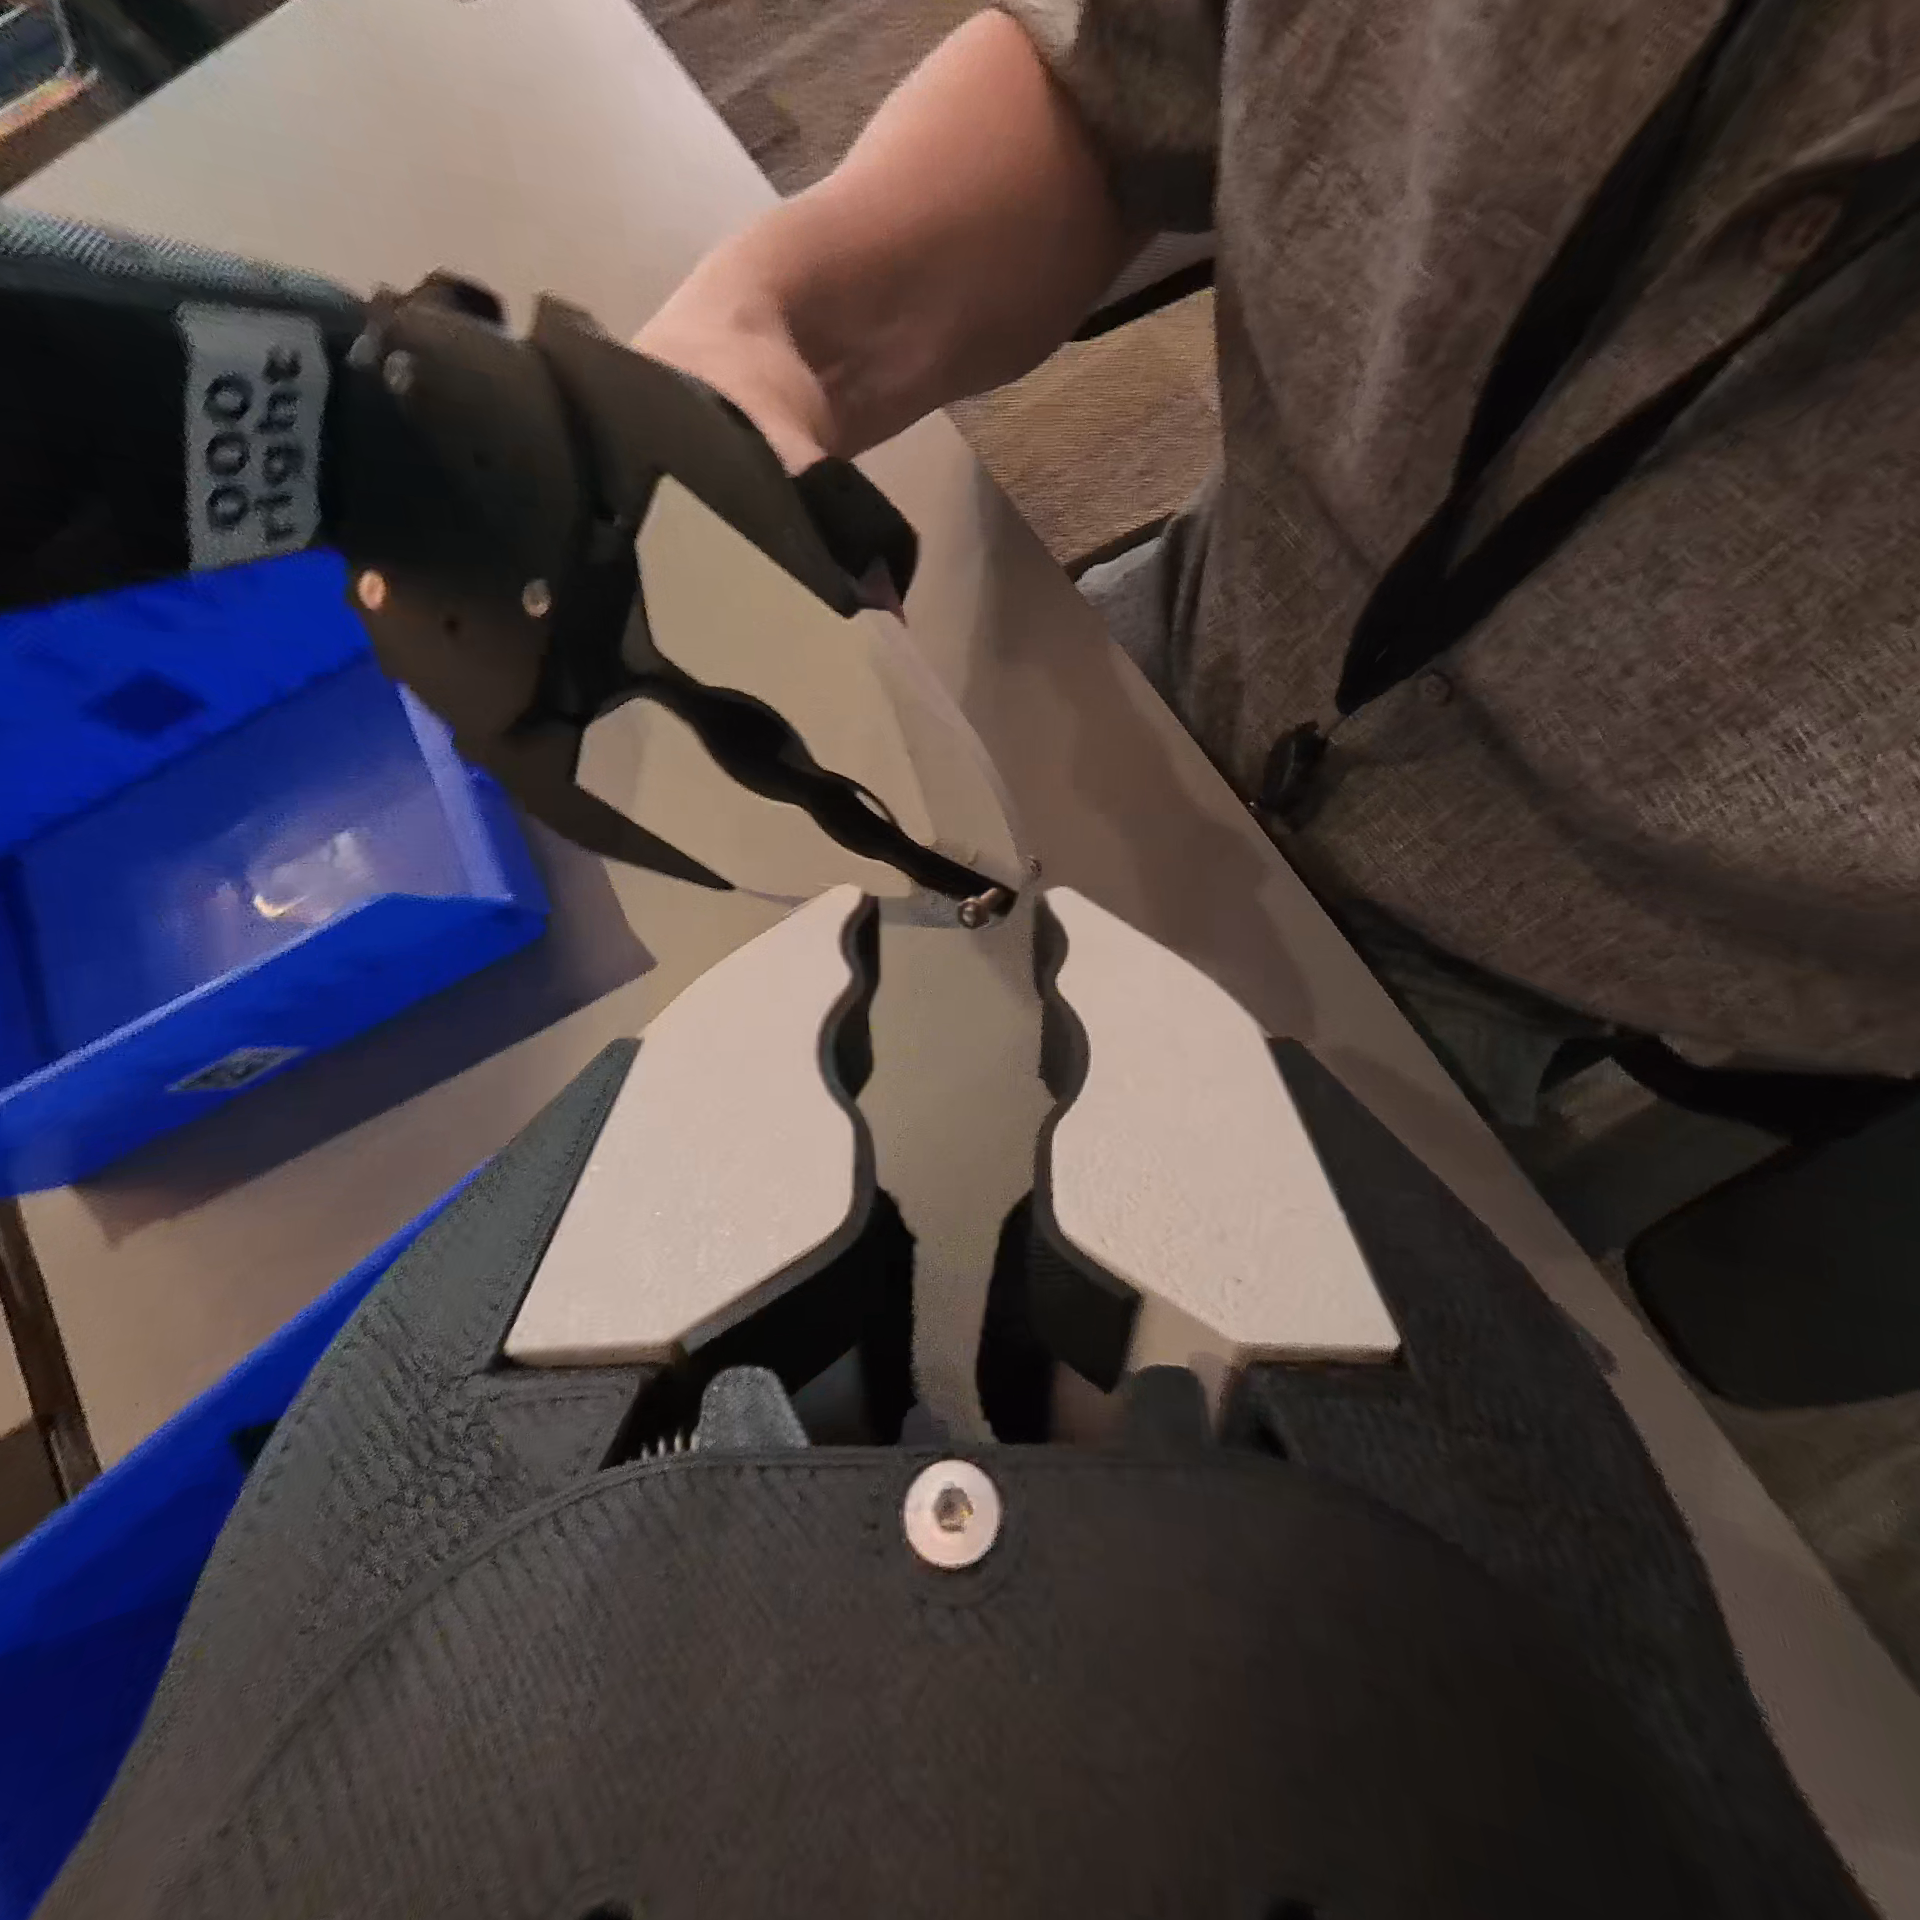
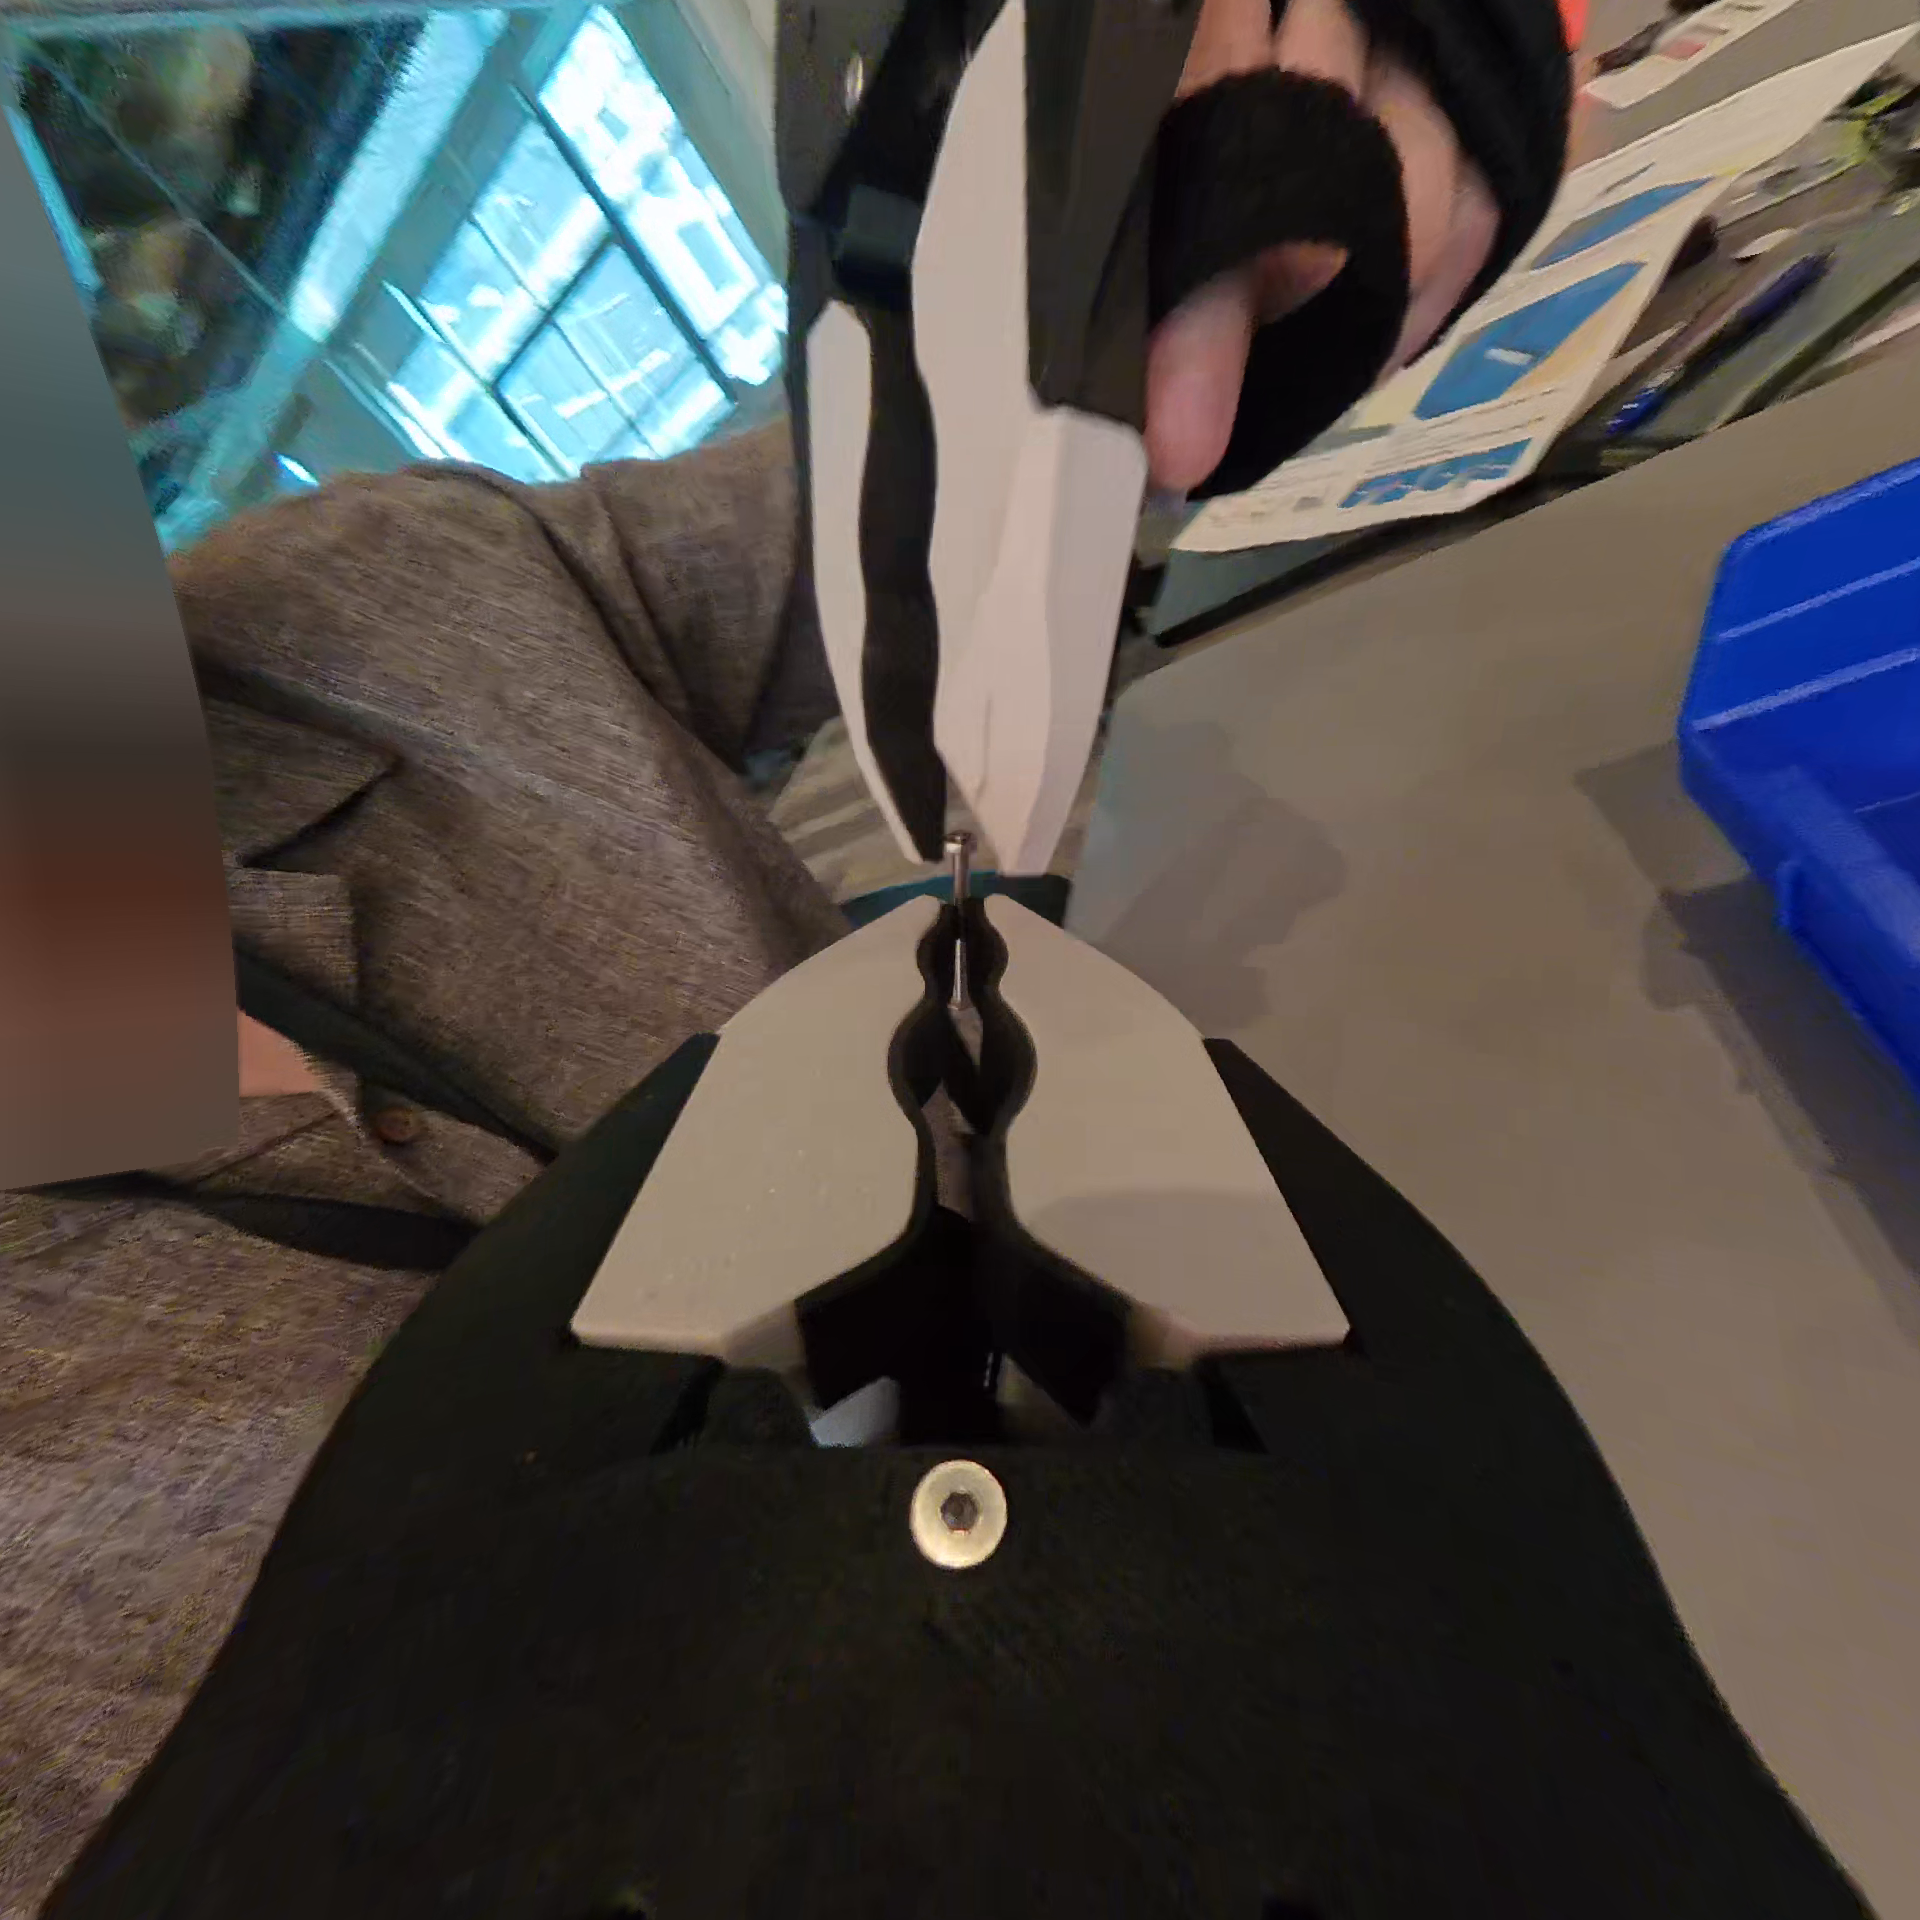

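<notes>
My right gripper (image 2: 958, 920) is shut on a small metal screw (image 2: 957, 940), gripped by its shank at the very fingertips with the head sticking out forward. In the left wrist view the right gripper (image 1: 997, 878) comes in from the upper left with the screw (image 1: 985, 907) at its tip. My left gripper (image 1: 956, 914) is open, and the screw's head lies in the gap between its two fingertips without clearly touching either. In the right wrist view the left gripper (image 2: 971, 847) points down from above, tip to tip with the right one. Both are held above the grey table (image 1: 1122, 790) near its edge.
A blue plastic bin (image 1: 260, 831) stands on the table to the left, with a second blue bin (image 1: 104, 1558) nearer. One blue bin (image 2: 1818, 779) shows at the right of the right wrist view. A person in a grey shirt (image 1: 1558, 416) is close behind the table edge. Printed sheets (image 2: 1558, 343) lie farther back. The tips of both grippers are at nearly the same place.
</notes>
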{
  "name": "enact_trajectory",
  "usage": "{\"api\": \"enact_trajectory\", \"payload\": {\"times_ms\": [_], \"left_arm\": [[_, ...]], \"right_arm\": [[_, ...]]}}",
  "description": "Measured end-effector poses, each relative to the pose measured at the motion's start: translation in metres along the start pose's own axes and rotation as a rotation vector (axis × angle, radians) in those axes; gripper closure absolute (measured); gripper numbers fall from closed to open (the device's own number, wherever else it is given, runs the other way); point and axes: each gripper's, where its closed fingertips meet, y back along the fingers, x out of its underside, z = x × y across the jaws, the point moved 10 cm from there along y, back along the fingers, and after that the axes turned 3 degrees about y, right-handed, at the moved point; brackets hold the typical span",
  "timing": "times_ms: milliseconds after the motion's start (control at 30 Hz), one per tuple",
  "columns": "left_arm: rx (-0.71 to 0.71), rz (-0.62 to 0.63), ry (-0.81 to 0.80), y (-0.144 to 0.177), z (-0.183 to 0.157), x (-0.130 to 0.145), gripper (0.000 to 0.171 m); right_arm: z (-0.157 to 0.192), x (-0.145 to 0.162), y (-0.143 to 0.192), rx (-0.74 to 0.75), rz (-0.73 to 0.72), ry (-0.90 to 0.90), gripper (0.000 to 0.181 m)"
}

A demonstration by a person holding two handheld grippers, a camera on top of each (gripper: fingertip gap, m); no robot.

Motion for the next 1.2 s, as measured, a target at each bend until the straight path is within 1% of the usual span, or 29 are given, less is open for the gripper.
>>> {"api": "enact_trajectory", "payload": {"times_ms": [67, 133, 167, 200, 267, 333, 400, 500, 633, 733, 967, 1100, 1133, 1200], "left_arm": [[-0.027, -0.01, 0.057, 0.005, 0.003, 0.001, 0.134], [-0.071, -0.012, 0.134, 0.009, 0.006, 0.002, 0.133], [-0.095, 0.004, 0.183, 0.011, 0.009, 0.004, 0.136], [-0.126, 0.037, 0.236, 0.011, 0.011, 0.007, 0.144], [-0.142, 0.099, 0.383, 0.008, 0.014, 0.013, 0.152], [-0.133, 0.12, 0.508, 0.004, 0.014, 0.017, 0.155], [-0.122, 0.121, 0.574, 0.002, 0.011, 0.019, 0.152], [-0.139, 0.116, 0.617, 0.001, 0.009, 0.018, 0.15], [-0.147, 0.13, 0.679, -0.004, 0.008, 0.02, 0.152], [-0.148, 0.136, 0.683, -0.008, 0.008, 0.022, 0.152], [-0.119, 0.11, 0.681, -0.011, 0.01, 0.022, 0.164], [-0.128, 0.128, 0.644, -0.011, 0.011, 0.021, 0.166], [-0.133, 0.138, 0.615, -0.011, 0.011, 0.02, 0.166], [-0.124, 0.162, 0.502, -0.011, 0.008, 0.017, 0.166]], "right_arm": [[0.002, -0.002, 0.001, 0.074, 0.023, 0.04, 0.18], [0.005, -0.004, 0.0, 0.205, 0.063, 0.104, 0.18], [0.007, -0.006, 0.0, 0.269, 0.078, 0.137, 0.179], [0.009, -0.007, -0.001, 0.341, 0.097, 0.173, 0.179], [0.013, -0.009, -0.003, 0.467, 0.148, 0.233, 0.179], [0.015, -0.01, -0.006, 0.552, 0.196, 0.269, 0.179], [0.015, -0.009, -0.008, 0.611, 0.235, 0.287, 0.18], [0.013, -0.008, -0.01, 0.659, 0.264, 0.297, 0.18], [0.014, -0.01, -0.013, 0.687, 0.277, 0.317, 0.18], [0.015, -0.011, -0.015, 0.702, 0.287, 0.333, 0.179], [0.016, -0.012, -0.016, 0.711, 0.297, 0.343, 0.179], [0.016, -0.012, -0.015, 0.713, 0.298, 0.346, 0.179], [0.016, -0.012, -0.015, 0.711, 0.299, 0.347, 0.179], [0.016, -0.012, -0.015, 0.676, 0.297, 0.344, 0.179]]}}
